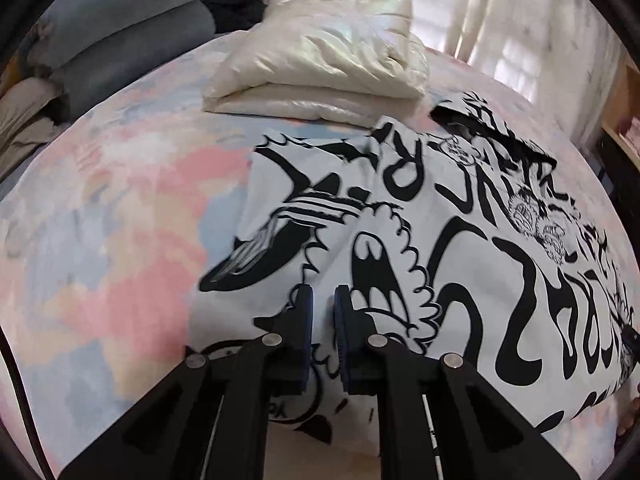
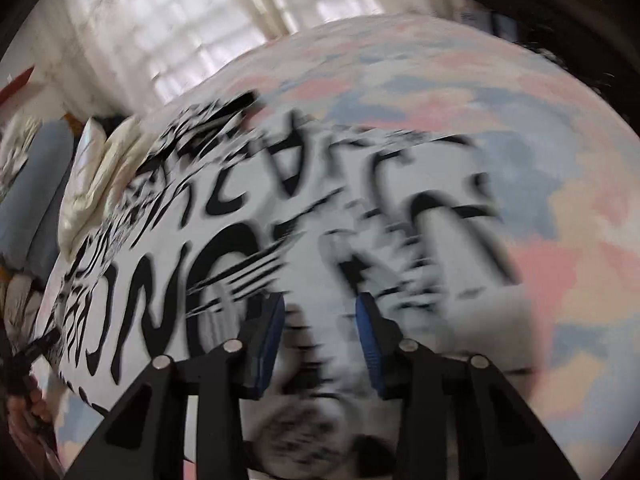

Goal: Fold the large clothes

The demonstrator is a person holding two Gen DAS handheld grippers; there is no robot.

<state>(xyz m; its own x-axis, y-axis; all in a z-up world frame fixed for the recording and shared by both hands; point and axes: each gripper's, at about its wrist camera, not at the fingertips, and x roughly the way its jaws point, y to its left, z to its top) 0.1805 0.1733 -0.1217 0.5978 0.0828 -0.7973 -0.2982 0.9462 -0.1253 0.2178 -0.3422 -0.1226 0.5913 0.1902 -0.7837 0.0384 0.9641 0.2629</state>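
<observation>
While over the pastel bed, left hand-held gripper pinched on printed garment; right hand-held gripper half-apart, grip unclear.

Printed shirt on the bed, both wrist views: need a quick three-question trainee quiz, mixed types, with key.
1. True or false: the folded cream jacket lies on the bed beyond the printed shirt.
2. What colours is the shirt's print? A) red on yellow B) black on white C) green on grey
3. Fill in: the right gripper jaws stand ____, while the left gripper is nearly shut.

Key: 1 true; 2 B; 3 apart (open), with blurred shirt fabric behind them and no grip visible.
</observation>
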